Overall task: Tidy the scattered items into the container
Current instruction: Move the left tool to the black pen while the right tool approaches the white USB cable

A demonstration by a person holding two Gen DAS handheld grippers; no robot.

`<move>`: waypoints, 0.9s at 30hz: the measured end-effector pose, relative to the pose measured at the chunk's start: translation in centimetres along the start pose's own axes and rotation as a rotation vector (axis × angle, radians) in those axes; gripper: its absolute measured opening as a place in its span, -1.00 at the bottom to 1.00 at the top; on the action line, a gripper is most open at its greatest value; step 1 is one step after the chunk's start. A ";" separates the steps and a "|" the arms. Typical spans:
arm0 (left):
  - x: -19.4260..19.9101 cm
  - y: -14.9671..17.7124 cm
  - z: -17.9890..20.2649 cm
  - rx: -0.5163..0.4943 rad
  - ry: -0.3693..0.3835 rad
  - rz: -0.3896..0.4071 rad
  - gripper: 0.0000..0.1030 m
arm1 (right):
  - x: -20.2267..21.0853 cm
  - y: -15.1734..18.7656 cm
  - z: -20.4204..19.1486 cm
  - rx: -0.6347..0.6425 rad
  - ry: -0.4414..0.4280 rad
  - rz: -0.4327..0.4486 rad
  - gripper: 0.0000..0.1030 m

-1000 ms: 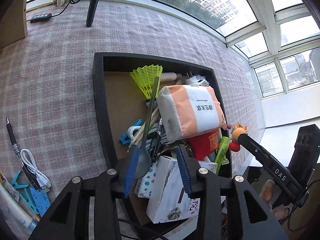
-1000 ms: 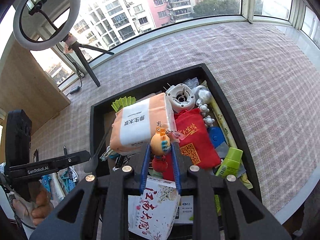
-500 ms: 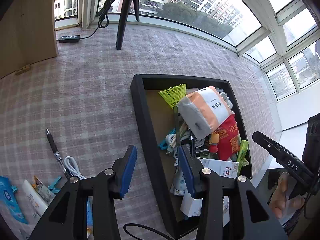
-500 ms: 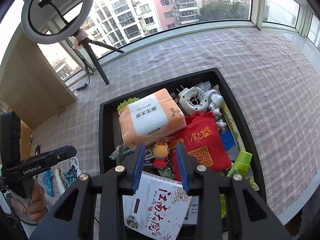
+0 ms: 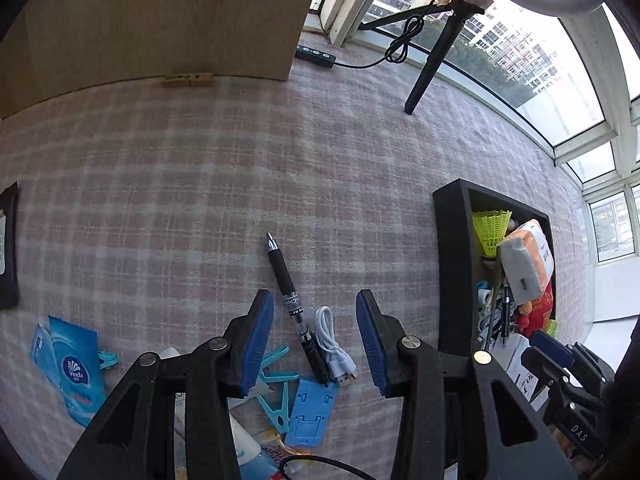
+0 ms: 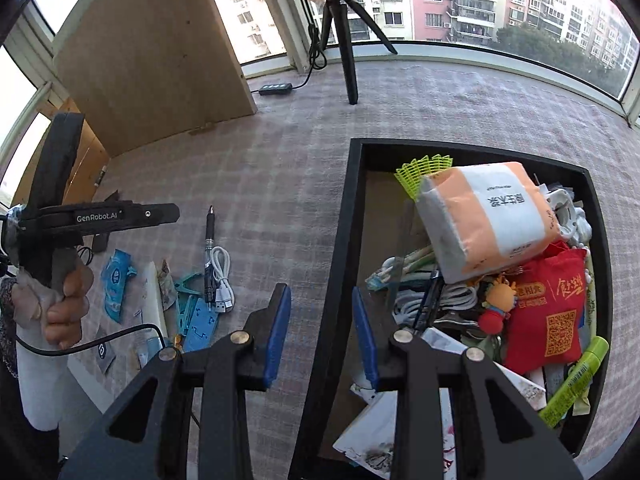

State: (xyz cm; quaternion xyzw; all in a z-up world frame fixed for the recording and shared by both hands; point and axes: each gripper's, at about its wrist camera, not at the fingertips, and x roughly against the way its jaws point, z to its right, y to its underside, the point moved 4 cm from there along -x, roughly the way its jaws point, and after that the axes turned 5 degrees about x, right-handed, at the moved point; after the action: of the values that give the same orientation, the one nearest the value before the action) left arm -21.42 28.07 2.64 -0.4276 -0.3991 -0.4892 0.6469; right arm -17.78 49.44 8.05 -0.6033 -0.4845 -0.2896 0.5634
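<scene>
The left claw stood open and empty above the checked cloth of the desk, with the black pen and the coiled white cable lying between its blue pads but not touched by them. The right claw was also open and held nothing; it hung over the left wall of the black container, which was already crowded with an orange tissue pack, a red pouch and other small things. The scattered items lay well apart from the container, on its left side: the pen, the cable, a turquoise clip, a blue phone stand and a blue tissue packet. The pen looked light, stiff and smooth, so it would probably roll or slip; I think the best hold was across the middle of its barrel, near the rubber grip. The cable was soft and would sag, so it was better taken at the bundled loops, not at a loose plug end. It touched the pen, and one could drag the other.
</scene>
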 end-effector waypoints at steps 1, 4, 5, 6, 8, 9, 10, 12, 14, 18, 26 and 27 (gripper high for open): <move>-0.5 0.1 -0.3 0.008 -0.004 -0.008 -0.23 | -0.9 0.1 -1.0 0.019 -0.016 -0.016 -0.39; -2.2 0.4 -0.9 0.028 0.003 -0.049 -0.23 | -3.9 0.5 -4.1 0.070 -0.063 -0.068 -0.39; -2.6 0.6 -1.0 0.029 0.000 -0.056 -0.23 | -4.9 0.7 -5.0 0.087 -0.076 -0.086 -0.39; -3.0 0.7 -1.1 0.028 -0.007 -0.061 -0.23 | -5.9 0.8 -5.8 0.099 -0.083 -0.103 -0.39; -3.7 0.8 -1.2 0.033 -0.012 -0.073 -0.23 | -7.7 0.9 -7.1 0.121 -0.096 -0.136 -0.39; -4.0 0.8 -1.2 0.036 -0.012 -0.077 -0.23 | -8.6 1.0 -7.7 0.127 -0.103 -0.154 -0.39; -4.2 0.8 -1.2 0.038 -0.013 -0.080 -0.24 | -9.3 1.0 -8.1 0.132 -0.105 -0.167 -0.39; -4.5 0.9 -1.3 0.039 -0.020 -0.081 -0.26 | -10.5 0.9 -8.7 0.143 -0.100 -0.181 -0.39; -4.8 0.8 -1.5 0.047 -0.020 -0.086 -0.26 | -11.3 0.8 -9.1 0.148 -0.100 -0.197 -0.39; -5.4 0.7 -1.6 0.048 -0.016 -0.100 -0.33 | -12.7 0.8 -9.5 0.156 -0.083 -0.215 -0.39; -6.4 0.6 -1.7 0.043 -0.031 -0.117 -0.37 | -13.9 1.2 -9.9 0.164 -0.078 -0.231 -0.41; -6.5 0.6 -1.7 0.041 -0.033 -0.117 -0.38 | -13.9 1.2 -9.9 0.169 -0.076 -0.231 -0.41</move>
State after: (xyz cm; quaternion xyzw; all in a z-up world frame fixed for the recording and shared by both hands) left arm -21.98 28.46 -4.02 -0.3981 -0.4442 -0.5109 0.6191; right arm -19.79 36.42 -2.93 -0.5047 -0.5943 -0.2875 0.5562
